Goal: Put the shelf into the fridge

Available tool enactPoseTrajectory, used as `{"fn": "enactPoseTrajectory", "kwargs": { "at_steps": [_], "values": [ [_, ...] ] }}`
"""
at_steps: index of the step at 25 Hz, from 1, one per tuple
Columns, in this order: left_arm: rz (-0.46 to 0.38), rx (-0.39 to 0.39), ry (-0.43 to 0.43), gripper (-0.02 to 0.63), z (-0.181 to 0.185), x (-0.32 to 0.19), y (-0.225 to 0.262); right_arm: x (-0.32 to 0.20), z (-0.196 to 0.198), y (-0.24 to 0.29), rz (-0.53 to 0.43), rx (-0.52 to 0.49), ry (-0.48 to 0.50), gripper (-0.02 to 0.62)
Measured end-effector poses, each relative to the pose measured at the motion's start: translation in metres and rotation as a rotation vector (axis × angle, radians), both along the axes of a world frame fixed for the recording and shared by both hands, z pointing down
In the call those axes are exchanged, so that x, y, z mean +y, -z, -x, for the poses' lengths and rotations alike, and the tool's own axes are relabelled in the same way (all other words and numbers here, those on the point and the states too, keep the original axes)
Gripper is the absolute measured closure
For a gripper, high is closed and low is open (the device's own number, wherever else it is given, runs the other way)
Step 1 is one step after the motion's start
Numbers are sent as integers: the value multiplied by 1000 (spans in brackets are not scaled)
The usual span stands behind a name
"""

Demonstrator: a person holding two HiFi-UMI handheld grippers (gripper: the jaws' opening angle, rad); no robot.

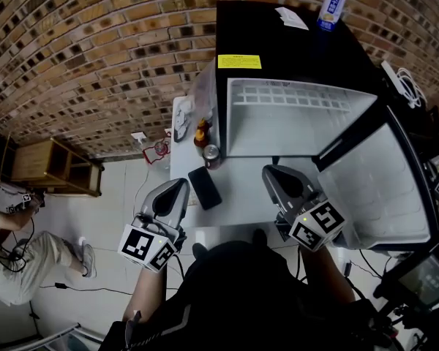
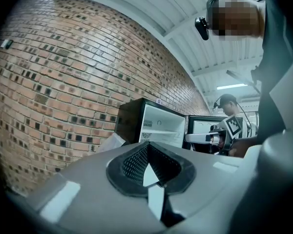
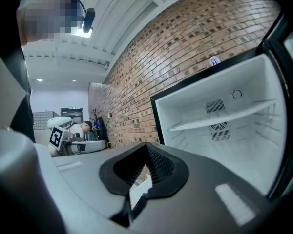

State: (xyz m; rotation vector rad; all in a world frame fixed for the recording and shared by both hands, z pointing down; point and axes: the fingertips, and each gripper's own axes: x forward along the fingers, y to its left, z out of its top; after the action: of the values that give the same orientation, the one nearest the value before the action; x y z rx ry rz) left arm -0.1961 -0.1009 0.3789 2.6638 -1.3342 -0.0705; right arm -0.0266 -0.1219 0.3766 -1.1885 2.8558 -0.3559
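Brown brick wall [image 1: 95,42] backs a black fridge [image 1: 278,35] whose white-lined door [image 1: 380,189] is swung wide to the right in the head view, baring a white interior. A white table [image 1: 241,192] sits before the open compartment and runs on past its left side.

The flat white shelf [image 3: 219,117] is inside the fridge. In the right gripper view it lies level across the compartment, from side wall to side wall.

The person's left grey gripper [image 1: 177,186] and right grey gripper [image 1: 271,172] each carry a cube of black-and-white square markers. They are held side by side over the table's near edge, pointing toward the fridge and well apart from the shelf. Both sets of jaws are pressed fully together, with nothing between them.

A flat black phone [image 1: 205,187] lies on the table between the two grippers, nearer the left one. Beyond it stand a silver-topped red drinks can [image 1: 211,154] and a small brown bottle [image 1: 201,134]. A blue-and-white can [image 1: 331,7] stands on the fridge's top near a white slip of paper [image 1: 291,17], and a yellow label [image 1: 239,61] marks the top front edge.
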Motion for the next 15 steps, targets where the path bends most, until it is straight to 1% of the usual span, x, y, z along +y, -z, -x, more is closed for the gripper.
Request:
{"fn": "enactPoseTrajectory", "kwargs": {
  "at_steps": [5, 15],
  "values": [
    [-12, -20, 14, 600, 1, 2, 3, 4, -5, 3, -9, -14, -9, 589],
    [-14, -17, 20, 600, 0, 6, 4, 10, -12, 6, -31, -10, -19, 589]
  ]
}}
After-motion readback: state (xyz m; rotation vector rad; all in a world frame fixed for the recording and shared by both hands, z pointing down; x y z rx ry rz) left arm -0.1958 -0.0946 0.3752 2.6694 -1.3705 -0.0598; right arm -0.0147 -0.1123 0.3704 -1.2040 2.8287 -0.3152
